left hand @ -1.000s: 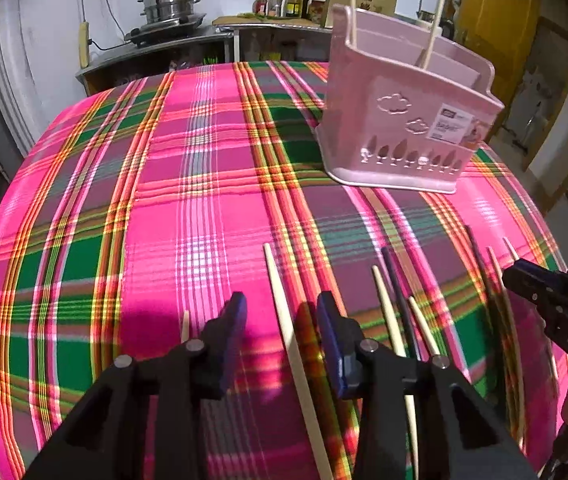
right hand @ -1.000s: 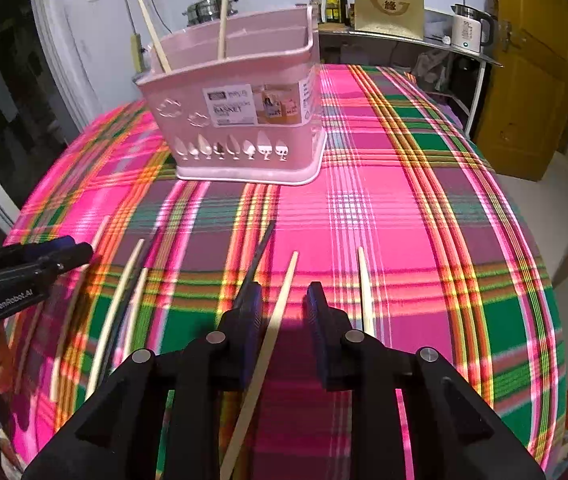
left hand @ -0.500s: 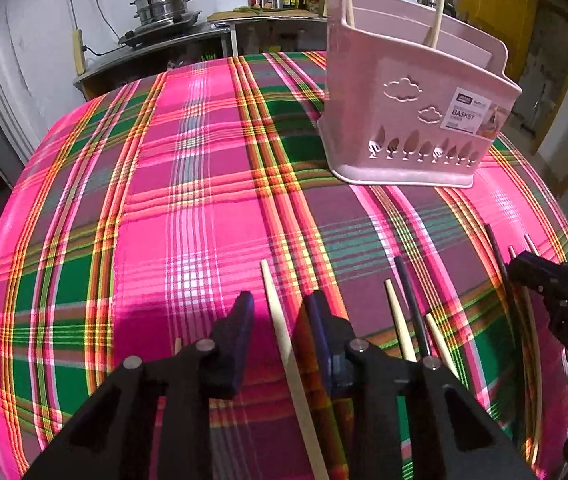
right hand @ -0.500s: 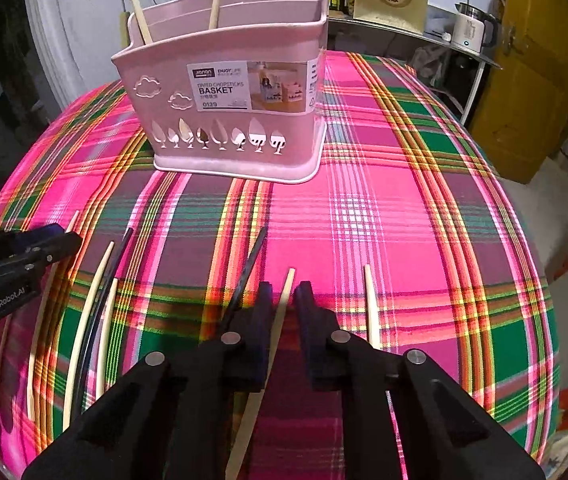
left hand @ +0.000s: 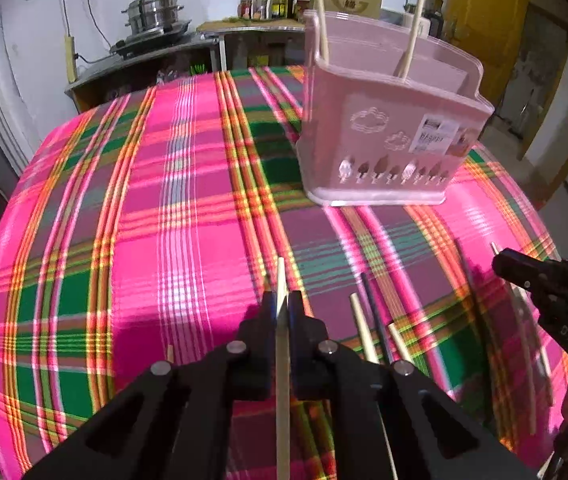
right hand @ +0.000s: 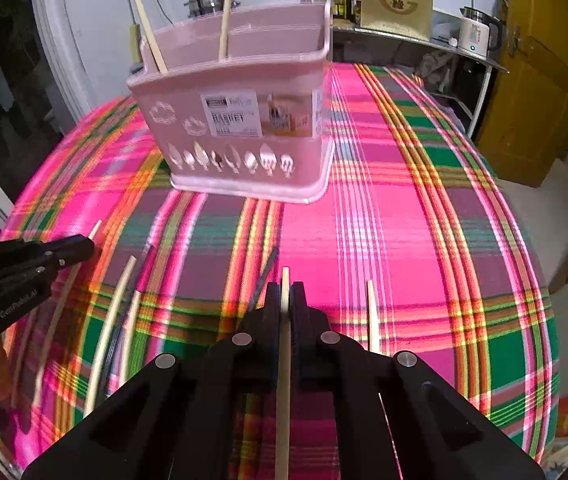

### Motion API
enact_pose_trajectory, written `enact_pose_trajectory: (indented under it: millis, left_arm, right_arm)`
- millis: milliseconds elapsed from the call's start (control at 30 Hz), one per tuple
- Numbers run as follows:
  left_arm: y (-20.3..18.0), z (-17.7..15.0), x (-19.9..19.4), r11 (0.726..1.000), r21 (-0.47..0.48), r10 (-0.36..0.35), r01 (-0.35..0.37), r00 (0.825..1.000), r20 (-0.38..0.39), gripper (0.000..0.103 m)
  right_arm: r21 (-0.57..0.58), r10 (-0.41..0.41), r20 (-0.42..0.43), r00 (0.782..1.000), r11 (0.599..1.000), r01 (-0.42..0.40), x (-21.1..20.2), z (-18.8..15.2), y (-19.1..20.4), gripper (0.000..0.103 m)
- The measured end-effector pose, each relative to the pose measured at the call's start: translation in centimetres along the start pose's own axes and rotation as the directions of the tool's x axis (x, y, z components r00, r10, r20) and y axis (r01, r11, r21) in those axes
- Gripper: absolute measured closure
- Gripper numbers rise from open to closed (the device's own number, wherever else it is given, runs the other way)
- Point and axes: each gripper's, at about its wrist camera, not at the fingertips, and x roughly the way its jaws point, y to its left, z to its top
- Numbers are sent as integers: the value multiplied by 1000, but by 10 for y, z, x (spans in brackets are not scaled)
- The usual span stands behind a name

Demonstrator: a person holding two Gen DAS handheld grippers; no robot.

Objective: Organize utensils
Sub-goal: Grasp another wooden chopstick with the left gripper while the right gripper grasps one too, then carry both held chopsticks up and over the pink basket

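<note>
The left gripper (left hand: 282, 307) is clamped on a pale wooden chopstick (left hand: 282, 380), its tip protruding just past the pads. The right gripper (right hand: 285, 298) grips a second pale chopstick (right hand: 283, 380) in the same way. Further loose chopsticks (right hand: 110, 320) lie on the plaid tablecloth (left hand: 188, 208). The pink utensil basket (right hand: 240, 128) stands beyond, holding two upright chopsticks (right hand: 228, 8).

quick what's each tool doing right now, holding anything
left tool: shut on a light wooden chopstick
right tool: shut on another light wooden chopstick
</note>
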Motion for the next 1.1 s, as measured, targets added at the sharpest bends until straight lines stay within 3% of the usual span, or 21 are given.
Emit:
enact_pose_trajectory:
  millis: [300,567,767,1100]
  left_arm:
    - [-1,22,-58,999,10,-36,35,992,122,97]
    - [-6,30,-110,998,31,-62,56,972,228,97]
    - [-9,24,-127,997,38,-80,73,964,255,97]
    - [-10,19,-136,996,39,-82,74,961,264,97]
  right_arm:
    - [-7,24,103,994,1000,-23,-44,21,2,98]
    - [-27,51,219,974,999,-46,-90,34,7,98]
    - [-56,64,279,958,997,-51,-116,31,15,98]
    - [-73,76,300,951,996,-57,-128,22,13,98]
